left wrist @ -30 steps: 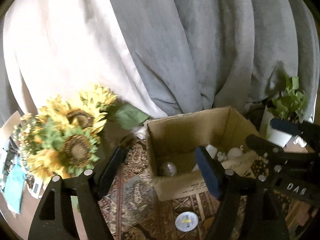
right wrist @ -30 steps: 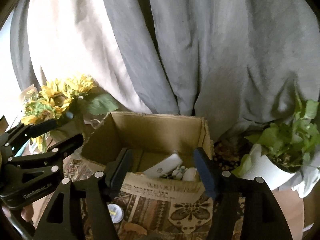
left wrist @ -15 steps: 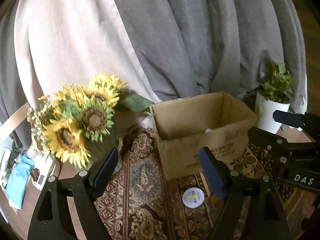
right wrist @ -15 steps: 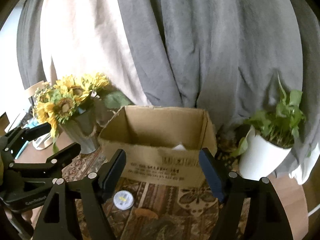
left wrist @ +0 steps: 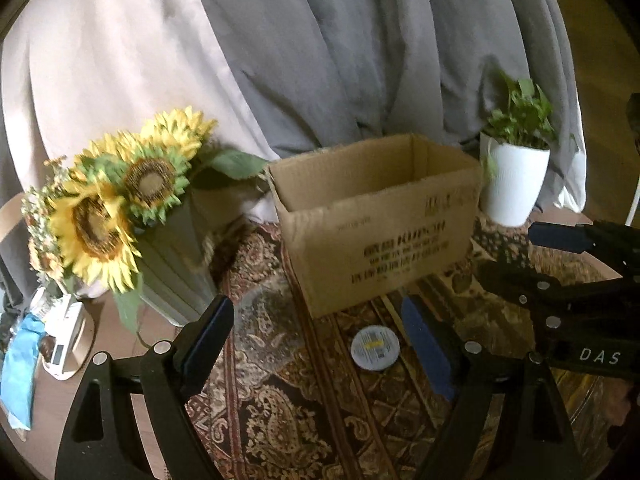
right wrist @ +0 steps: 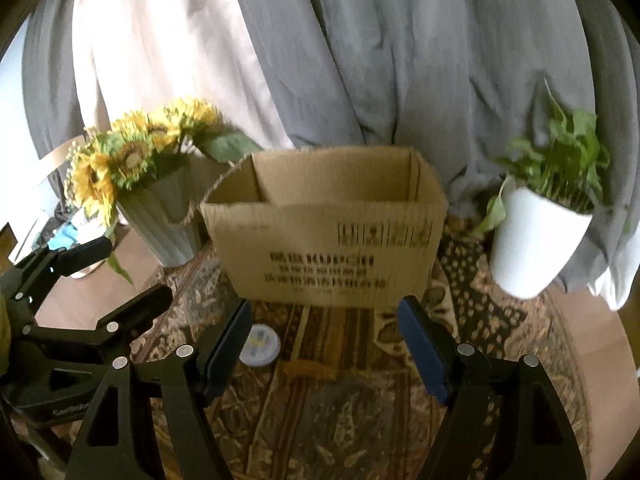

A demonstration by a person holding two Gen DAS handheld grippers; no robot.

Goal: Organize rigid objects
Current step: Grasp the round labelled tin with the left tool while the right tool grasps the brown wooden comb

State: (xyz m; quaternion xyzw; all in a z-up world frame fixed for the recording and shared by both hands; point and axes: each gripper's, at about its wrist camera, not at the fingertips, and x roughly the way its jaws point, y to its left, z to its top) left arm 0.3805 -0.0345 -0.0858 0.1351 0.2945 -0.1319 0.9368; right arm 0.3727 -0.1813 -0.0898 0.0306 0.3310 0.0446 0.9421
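small round white-lidded tin (left wrist: 375, 347) lies flat before the brown cardboard box (left wrist: 380, 224), nearest the left gripper (left wrist: 320, 344), whose empty jaws just widened

grey curtains (right wrist: 400, 60) hang behind, with a paler cream panel (right wrist: 160, 40) to the left. sunflowers (left wrist: 120, 196) stand in a ribbed grey vase (left wrist: 176, 264) at the left edge of a patterned rug (right wrist: 332, 420). a leafy green plant (right wrist: 560, 148) grows in a white pot (right wrist: 532, 244) on the right. blue cloth (left wrist: 18, 372) lies far left.
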